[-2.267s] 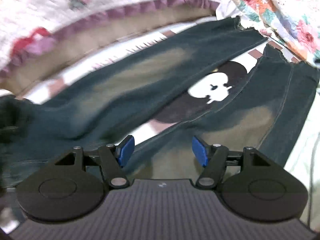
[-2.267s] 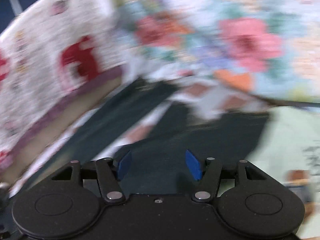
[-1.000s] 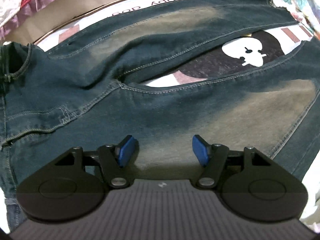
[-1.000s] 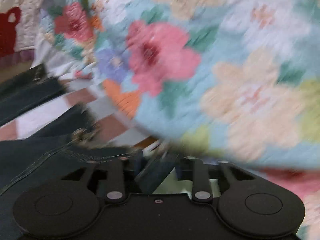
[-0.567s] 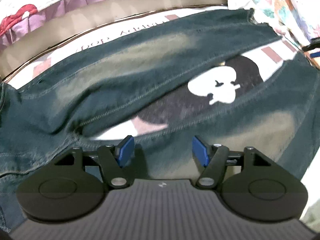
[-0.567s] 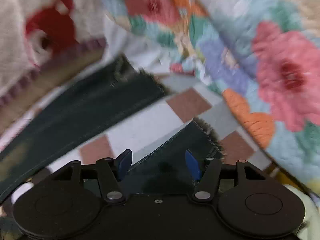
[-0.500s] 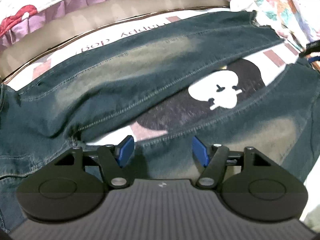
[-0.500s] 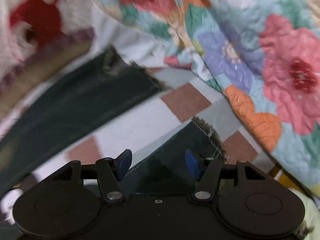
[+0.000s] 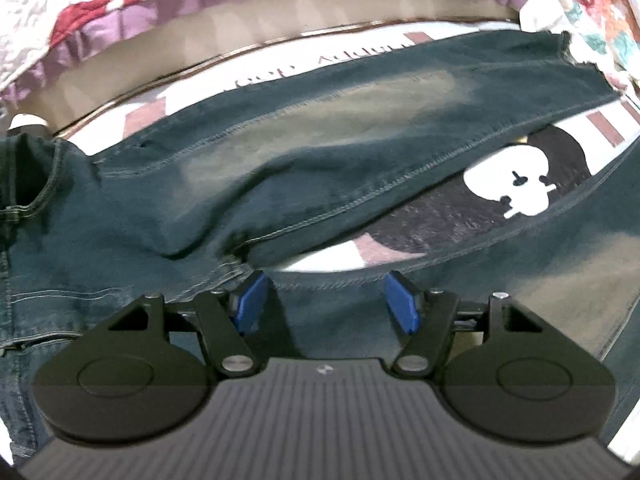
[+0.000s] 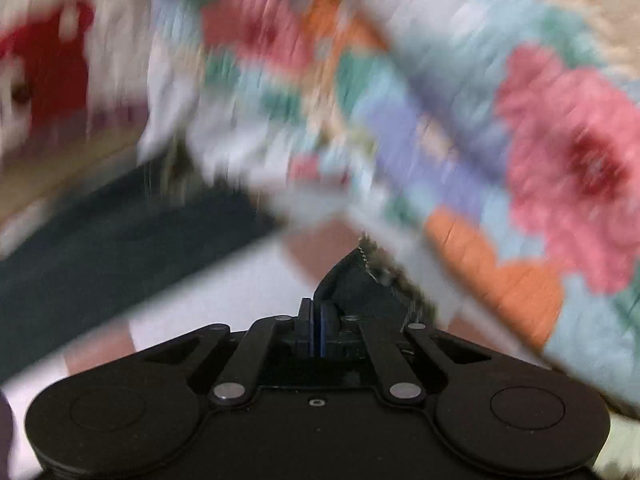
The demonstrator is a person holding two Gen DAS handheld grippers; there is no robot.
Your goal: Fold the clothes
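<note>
Left tongs [image 9: 326, 302] hang wide open just above the jeans [image 9: 320, 152], their blue pads [image 9: 251, 306] spread over the near leg close to the crotch seam, gripping nothing. Right tongs [image 10: 318, 330] are pinched tight on the frayed hem [image 10: 366, 276] of one leg, a peak of dark denim standing up from between the pads. The jeans lie spread on the bed, waistband [image 9: 36, 184] off to the left of the left wrist view, legs forked apart and faded pale at the thighs. Between the legs shows a printed sheet [image 9: 504, 184] with a white cartoon shape on a dark patch and brown checks. A floral quilt [image 10: 560, 152] is bunched just past the hems, badly blurred in the right wrist view. A purple-frilled cover [image 9: 168, 12] runs along the far edge.
</note>
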